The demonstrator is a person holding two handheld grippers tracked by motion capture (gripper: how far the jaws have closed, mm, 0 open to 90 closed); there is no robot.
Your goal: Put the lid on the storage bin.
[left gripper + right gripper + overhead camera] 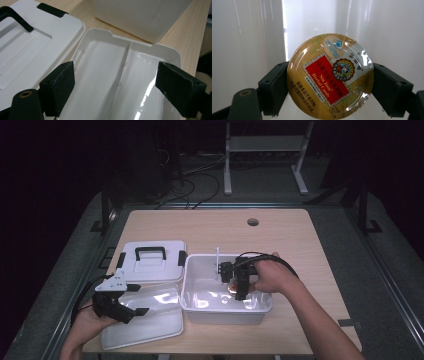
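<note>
The tin [330, 75] is clamped by the right gripper [239, 281] inside the bin [192, 307]; released crooked, it could land on edge. Left gripper [122, 82] is held open over the tray [100, 82].

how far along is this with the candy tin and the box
Done: the lid is off the white box and lies on the table, with the inner tray set out beside it. In hand: the right tool is down inside the box, jaws closed on the round candy tin. The left tool hovers open over the tray. Left, probably: finishing with the tin, then refitting tray and lid.
</note>
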